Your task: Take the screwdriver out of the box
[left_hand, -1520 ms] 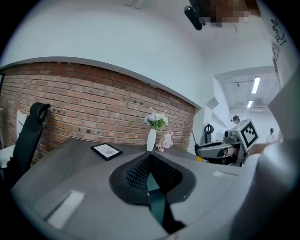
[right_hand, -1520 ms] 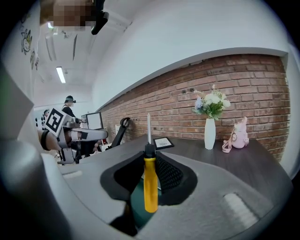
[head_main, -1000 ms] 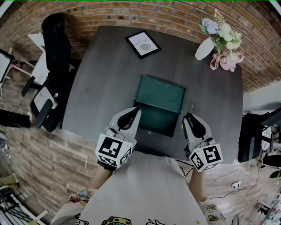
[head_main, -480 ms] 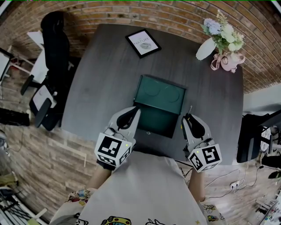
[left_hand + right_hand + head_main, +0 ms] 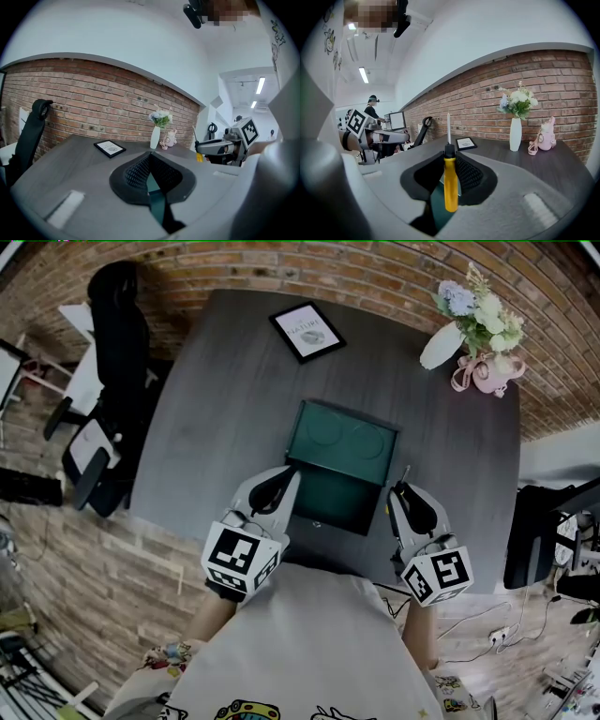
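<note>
I have the right gripper clamped on the screwdriver. Its 2 black ribbed pads pinch the smooth yellow handle, and the black collar and thin metal shaft stand upright above them. From the head view the tool sits outside the box, just beside its right wall, over the near part of the table.

The left gripper is closed with nothing in it, its pads meeting at the tips, and it hovers at the box's left corner.

The box is a dark green rectangle with the lid swung back, and I see 2 round impressions in the lid. The tabletop is dark grey with a fine wood grain. Further back lie a black-framed picture, a slim white vase and a pink figurine before the rough brick wall.
</note>
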Tool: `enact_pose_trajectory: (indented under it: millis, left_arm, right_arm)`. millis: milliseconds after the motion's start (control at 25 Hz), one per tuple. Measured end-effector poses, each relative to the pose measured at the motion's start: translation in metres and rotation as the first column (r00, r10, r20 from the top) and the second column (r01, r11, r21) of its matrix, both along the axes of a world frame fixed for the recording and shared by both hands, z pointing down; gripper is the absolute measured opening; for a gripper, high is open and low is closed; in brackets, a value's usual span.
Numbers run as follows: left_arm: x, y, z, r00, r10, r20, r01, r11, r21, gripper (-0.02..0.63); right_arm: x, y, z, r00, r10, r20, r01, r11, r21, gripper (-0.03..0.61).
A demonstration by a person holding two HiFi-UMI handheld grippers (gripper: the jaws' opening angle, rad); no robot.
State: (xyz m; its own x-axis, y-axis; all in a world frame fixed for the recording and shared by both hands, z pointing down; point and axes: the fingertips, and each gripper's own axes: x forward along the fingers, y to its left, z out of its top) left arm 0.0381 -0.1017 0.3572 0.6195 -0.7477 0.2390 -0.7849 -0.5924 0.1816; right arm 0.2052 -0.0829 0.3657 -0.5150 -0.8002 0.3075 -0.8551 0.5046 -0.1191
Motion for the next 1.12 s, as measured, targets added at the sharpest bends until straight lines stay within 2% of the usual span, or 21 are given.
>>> enact_pose_trajectory:
  millis: [1120]
  left_arm:
    - [-0.0059,-0.0039,0.0017,1.0,-0.009,0.012,0.009,1.0,-0.001,-0.002]
  right_arm:
    - [-0.003,-0.0013,0.0046,1.0,-0.01,-0.021,0.01,1.0,-0.011,0.08]
